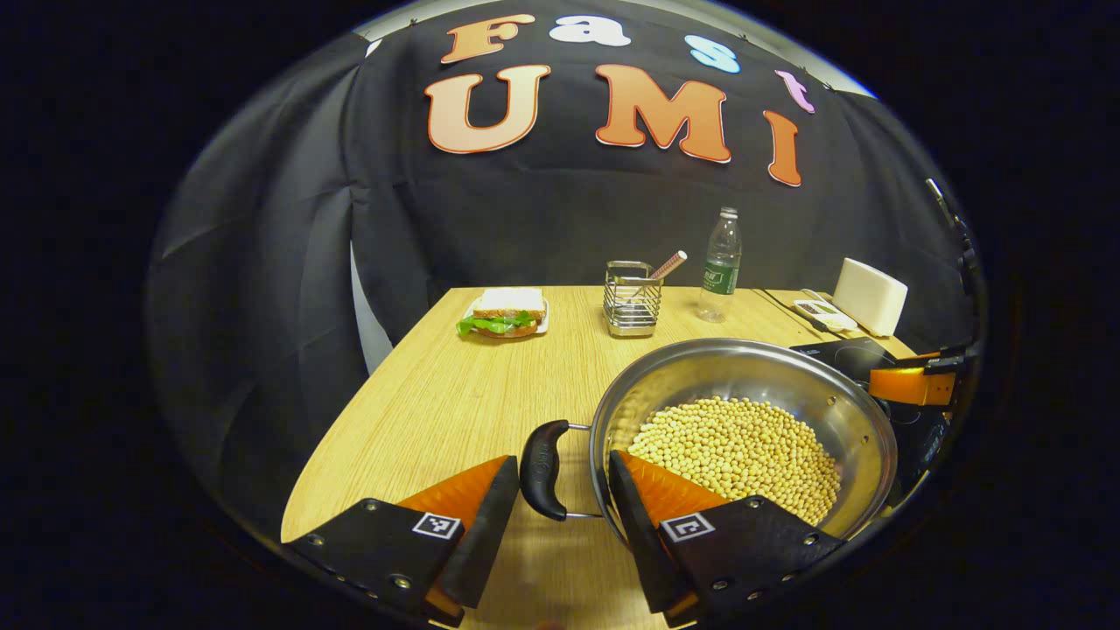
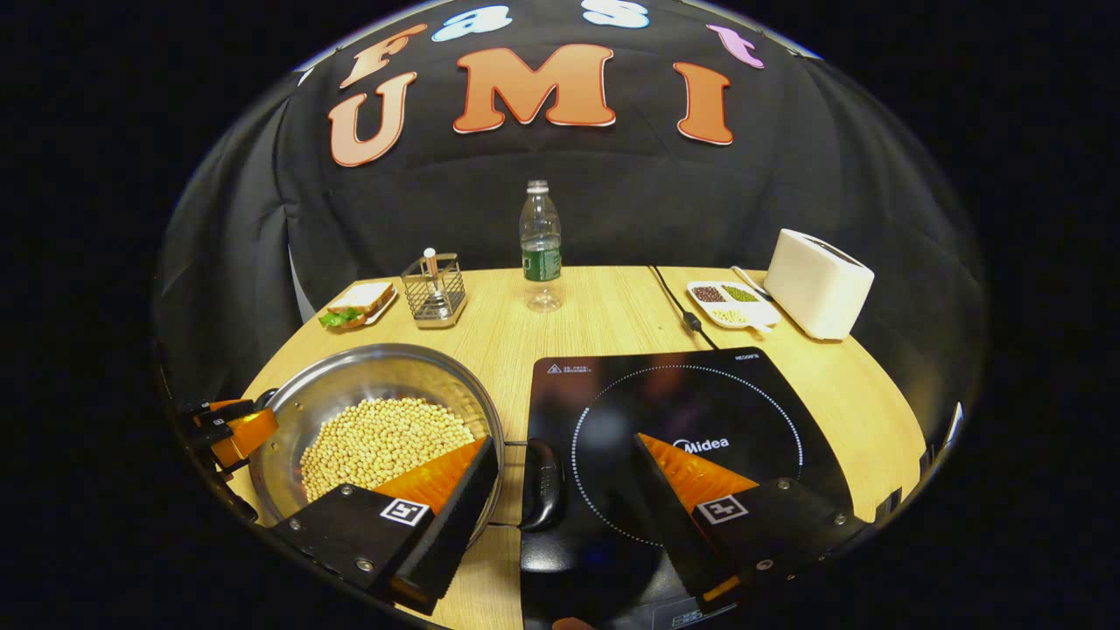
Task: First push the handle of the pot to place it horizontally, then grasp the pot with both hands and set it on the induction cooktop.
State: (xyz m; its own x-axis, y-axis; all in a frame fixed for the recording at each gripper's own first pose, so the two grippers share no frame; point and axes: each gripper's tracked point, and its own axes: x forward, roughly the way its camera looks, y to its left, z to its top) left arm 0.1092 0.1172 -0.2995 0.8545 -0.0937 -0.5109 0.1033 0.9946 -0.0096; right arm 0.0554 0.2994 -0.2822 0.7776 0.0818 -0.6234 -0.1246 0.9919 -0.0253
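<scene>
Left gripper (image 1: 564,494) spread around pot (image 1: 744,420) handle (image 1: 542,468); right gripper (image 2: 564,472) spread likewise beside induction cooktop (image 2: 682,420). Bottle (image 2: 541,245), toaster (image 2: 818,282), sandwich (image 1: 503,315) behind on table (image 1: 437,394).

Right gripper (image 2: 560,468) fingers apart, straddling pot handle (image 2: 542,484); pot (image 2: 367,420) w/ beans at left finger, induction cooktop (image 2: 691,429) under right finger.

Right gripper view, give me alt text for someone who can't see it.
Open tongs straddle the black side handle of a steel pot of soybeans, beside a black induction cooktop on a wooden table.
</scene>
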